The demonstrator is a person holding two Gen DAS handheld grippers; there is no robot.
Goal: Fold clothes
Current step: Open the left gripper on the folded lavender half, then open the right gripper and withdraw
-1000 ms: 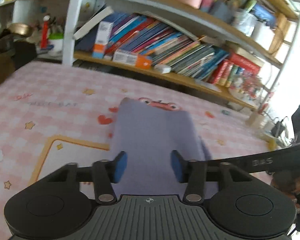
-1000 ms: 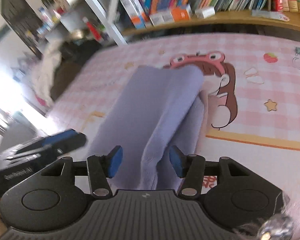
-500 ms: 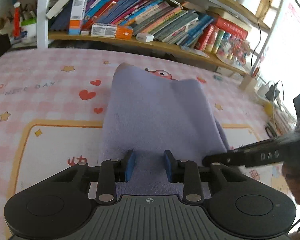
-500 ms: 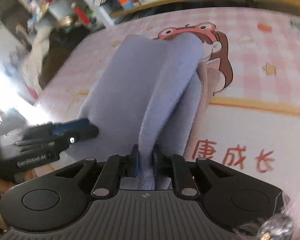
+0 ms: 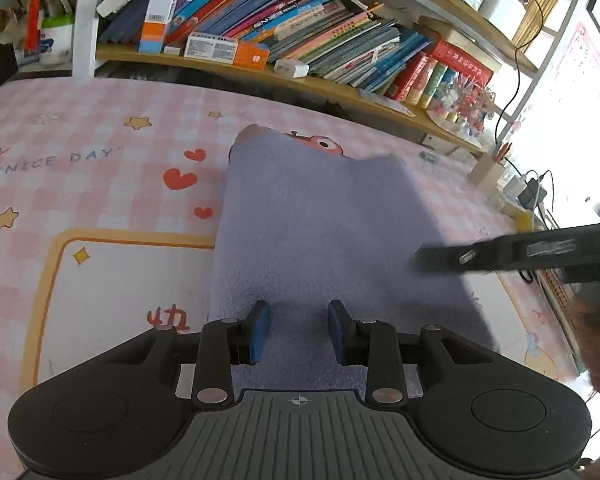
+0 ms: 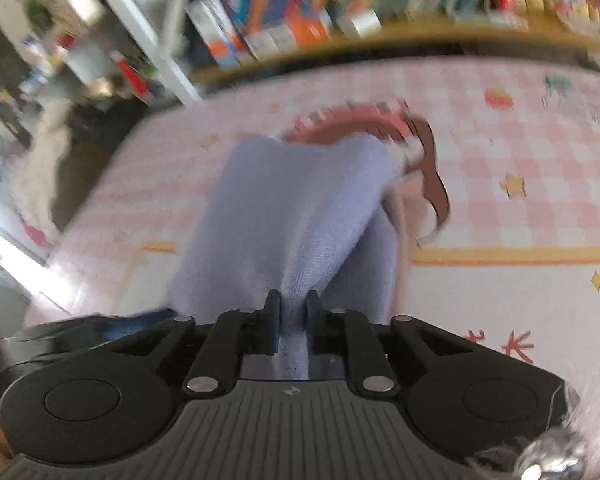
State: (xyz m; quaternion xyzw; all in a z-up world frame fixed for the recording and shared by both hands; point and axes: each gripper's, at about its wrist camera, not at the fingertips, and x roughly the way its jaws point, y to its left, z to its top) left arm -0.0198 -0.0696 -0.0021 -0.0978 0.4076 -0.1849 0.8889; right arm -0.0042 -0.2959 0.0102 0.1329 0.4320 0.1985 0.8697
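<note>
1. Left gripper is low over the near edge of the lavender terry-cloth garment, pointing along its length; blue-padded fingers spread apart, cloth lying flat between them, nothing pinched.
2. Right gripper is at the garment's near edge on the other side, tilted, fingers clenched on a raised ridge of the lavender cloth. Its black body also shows in the left view, reaching in over the cloth's right edge.
3. Garment lies lengthwise on the pink checked cartoon-print mat, far end over the cartoon character's face; the right side is lifted into a fold.
4. Count: one garment, two grippers, one mat, one wooden bookshelf full of books behind.
5. Versus half a second ago: left fingers have opened wider, from nearly closed on the cloth to released; right grip stays clamped on the fold. Right view is now motion-blurred.
</note>
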